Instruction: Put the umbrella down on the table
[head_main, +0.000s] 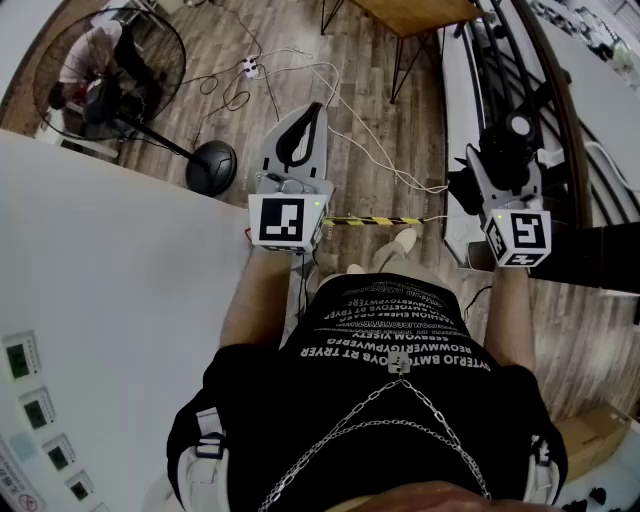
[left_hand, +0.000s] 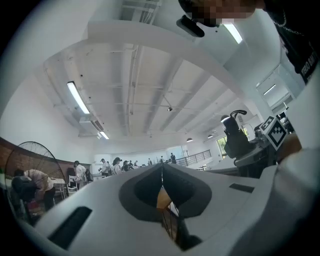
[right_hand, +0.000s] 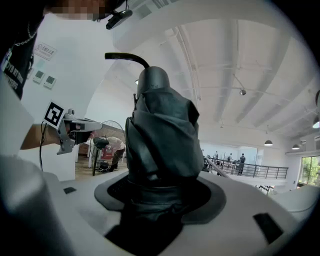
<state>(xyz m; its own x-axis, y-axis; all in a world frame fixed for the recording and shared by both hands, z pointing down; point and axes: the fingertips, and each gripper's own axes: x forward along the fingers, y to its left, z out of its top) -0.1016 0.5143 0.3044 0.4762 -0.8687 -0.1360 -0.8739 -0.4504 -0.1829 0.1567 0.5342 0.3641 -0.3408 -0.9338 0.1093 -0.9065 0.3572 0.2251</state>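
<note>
A folded dark grey umbrella (right_hand: 162, 130) with a curved black handle (right_hand: 125, 56) stands up between the jaws of my right gripper (right_hand: 161, 195), which is shut on its lower part. From the head view, the right gripper (head_main: 508, 160) is out in front at the right, with the black umbrella (head_main: 512, 135) sticking out of it over a white ledge (head_main: 455, 120). My left gripper (head_main: 312, 115) is held at the centre left over the wooden floor. Its jaws meet at the tips in the left gripper view (left_hand: 161, 170), with nothing between them. That view shows the umbrella (left_hand: 234, 137) at the right.
A standing fan (head_main: 110, 65) with a round base (head_main: 210, 168) is at the far left, a crouched person (head_main: 85, 60) behind it. Cables and a power strip (head_main: 250, 68) lie on the floor. A wooden table (head_main: 410, 15) stands ahead. White wall with panels (head_main: 100, 300) left, dark railing (head_main: 555, 90) right.
</note>
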